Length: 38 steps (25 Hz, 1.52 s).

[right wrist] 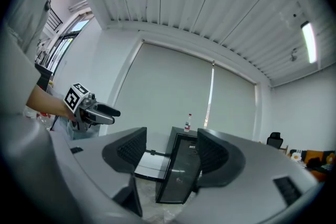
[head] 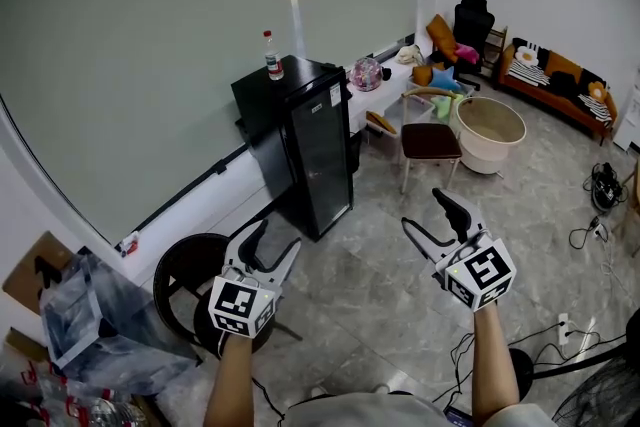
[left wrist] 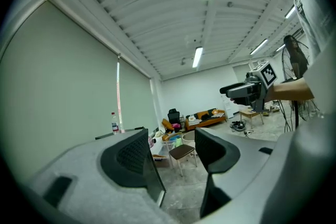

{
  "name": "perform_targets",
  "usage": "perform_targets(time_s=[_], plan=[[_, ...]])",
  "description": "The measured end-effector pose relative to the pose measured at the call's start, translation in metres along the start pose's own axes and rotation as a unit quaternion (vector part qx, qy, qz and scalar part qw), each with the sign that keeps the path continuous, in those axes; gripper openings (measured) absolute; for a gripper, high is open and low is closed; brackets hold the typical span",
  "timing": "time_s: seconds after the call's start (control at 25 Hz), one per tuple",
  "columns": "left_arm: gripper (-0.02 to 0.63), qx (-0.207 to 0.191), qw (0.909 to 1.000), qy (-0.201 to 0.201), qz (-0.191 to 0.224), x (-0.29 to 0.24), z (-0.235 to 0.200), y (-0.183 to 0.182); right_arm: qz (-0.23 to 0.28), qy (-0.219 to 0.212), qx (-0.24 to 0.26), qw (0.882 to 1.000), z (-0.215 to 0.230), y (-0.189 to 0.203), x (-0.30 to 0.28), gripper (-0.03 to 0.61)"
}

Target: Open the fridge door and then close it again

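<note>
Black fridge [head: 305,147] stands against the wall, dark door shut, bottle [head: 272,56] upright at the far edge of its top. Left gripper [head: 275,243] and right gripper [head: 428,215] low in frame, both with jaws apart, nothing between them (neither touches the fridge). Chair [head: 430,141] and beige tub [head: 490,131] on the floor beyond the fridge's door side

Legible text: none | sticker [head: 336,96] on fridge [head: 318,155]: too small to read
</note>
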<state>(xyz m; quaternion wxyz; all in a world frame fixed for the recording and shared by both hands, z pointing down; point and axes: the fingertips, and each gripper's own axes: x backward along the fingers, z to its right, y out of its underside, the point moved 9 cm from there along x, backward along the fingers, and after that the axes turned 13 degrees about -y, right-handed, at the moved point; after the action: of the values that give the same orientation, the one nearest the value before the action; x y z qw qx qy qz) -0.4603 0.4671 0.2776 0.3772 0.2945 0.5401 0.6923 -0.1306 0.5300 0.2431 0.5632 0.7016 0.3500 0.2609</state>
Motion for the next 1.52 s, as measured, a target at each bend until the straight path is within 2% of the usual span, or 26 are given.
perform_targets(time_s=[0.16, 0.44, 0.76, 0.96, 1.16, 1.36, 1.52], plan=[[0.249, -0.01, 0.9999, 0.002, -0.012, -0.005, 0.026, -0.002, 0.0, -0.004, -0.004, 1.0, 0.014, 0.011, 0.018, 0.282], [0.248, 0.022, 0.9988, -0.026, -0.036, -0.014, 0.05, 0.009, -0.028, -0.028, -0.046, 0.998, 0.044, 0.043, 0.035, 0.282], [0.249, 0.013, 0.998, -0.033, -0.053, -0.065, 0.038, 0.031, -0.041, -0.031, -0.061, 0.997, 0.094, 0.07, 0.001, 0.271], [0.248, 0.035, 0.9961, -0.044, -0.069, -0.136, 0.003, 0.062, -0.043, -0.024, -0.05, 0.998, 0.147, 0.09, -0.048, 0.27], [0.247, 0.063, 0.9946, -0.052, -0.064, -0.227, -0.057, 0.085, -0.059, -0.016, -0.023, 0.998, 0.215, 0.105, -0.129, 0.272], [0.247, 0.08, 0.9932, -0.057, -0.064, -0.316, -0.125, 0.097, -0.087, -0.043, -0.008, 0.995, 0.285, 0.1, -0.236, 0.273], [0.247, 0.079, 0.9933, -0.058, -0.063, -0.372, -0.17, 0.114, -0.106, -0.073, 0.016, 0.992, 0.32, 0.099, -0.318, 0.273]])
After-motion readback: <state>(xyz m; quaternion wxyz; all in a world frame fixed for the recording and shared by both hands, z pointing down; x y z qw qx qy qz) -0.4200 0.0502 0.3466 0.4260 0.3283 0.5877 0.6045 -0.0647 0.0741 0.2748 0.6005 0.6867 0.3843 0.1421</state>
